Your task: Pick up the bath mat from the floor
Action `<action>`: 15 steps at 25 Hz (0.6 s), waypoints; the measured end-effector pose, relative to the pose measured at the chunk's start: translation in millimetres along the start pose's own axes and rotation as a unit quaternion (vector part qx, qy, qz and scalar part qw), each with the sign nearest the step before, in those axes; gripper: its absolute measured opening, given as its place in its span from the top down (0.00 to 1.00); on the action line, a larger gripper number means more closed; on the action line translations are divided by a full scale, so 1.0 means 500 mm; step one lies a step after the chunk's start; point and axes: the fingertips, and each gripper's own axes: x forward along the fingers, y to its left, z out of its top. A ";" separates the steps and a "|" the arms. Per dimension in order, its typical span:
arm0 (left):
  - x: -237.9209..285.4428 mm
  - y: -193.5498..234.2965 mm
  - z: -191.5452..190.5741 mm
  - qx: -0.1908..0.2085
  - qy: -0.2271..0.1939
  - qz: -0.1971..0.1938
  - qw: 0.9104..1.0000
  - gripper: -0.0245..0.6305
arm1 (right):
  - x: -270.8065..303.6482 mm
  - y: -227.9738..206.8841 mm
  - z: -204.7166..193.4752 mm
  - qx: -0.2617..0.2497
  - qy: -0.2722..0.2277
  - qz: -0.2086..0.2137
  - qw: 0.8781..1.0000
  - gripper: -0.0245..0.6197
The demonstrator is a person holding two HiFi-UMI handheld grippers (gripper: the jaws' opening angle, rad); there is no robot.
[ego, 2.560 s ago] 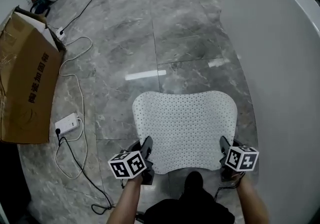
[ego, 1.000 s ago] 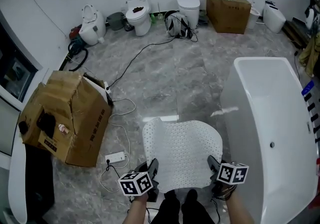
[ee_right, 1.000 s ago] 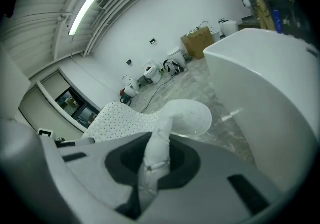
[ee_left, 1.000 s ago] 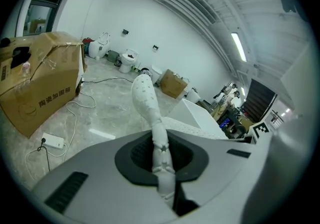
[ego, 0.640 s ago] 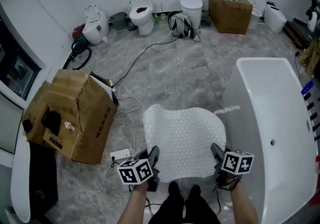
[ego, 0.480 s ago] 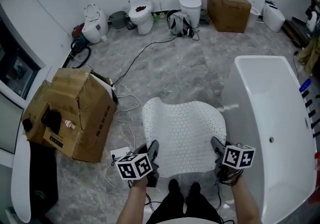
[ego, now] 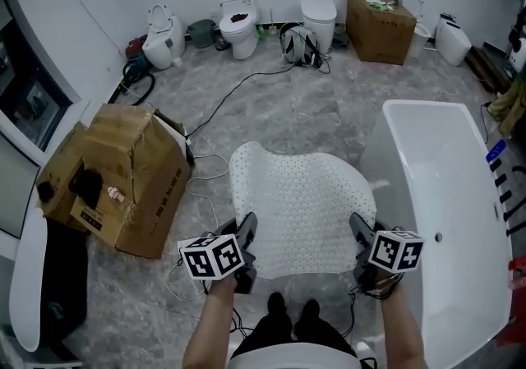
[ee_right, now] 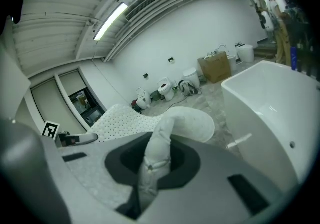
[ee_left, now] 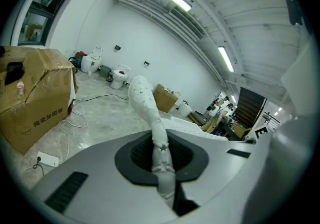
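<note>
Both hands have risen since the earlier frame, left gripper (ego: 245, 232) and right gripper (ego: 360, 233) each clamped tight on a near corner of the white perforated rubber bath mat (ego: 297, 207), so its near edge is well off the grey marble floor (ego: 279, 113) and its far edge still trails low: pick nearly done.

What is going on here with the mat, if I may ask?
A person holds a gripper in each hand. The left gripper and right gripper are each shut on a near corner of the white bath mat, holding it up beside the bathtub. Whether its far edge is clear of the floor is hard to tell.
</note>
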 end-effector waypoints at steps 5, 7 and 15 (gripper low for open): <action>-0.013 -0.039 0.020 0.013 -0.014 -0.008 1.000 0.93 | -0.031 0.017 0.029 -0.024 -0.019 0.006 1.000 0.92; -0.019 -0.055 0.024 0.018 -0.017 -0.010 1.000 0.93 | -0.044 0.022 0.035 -0.030 -0.024 0.007 0.999 0.92; -0.040 -0.096 0.026 0.029 -0.029 -0.016 0.999 0.93 | -0.088 0.018 0.044 -0.029 -0.043 0.009 0.999 0.92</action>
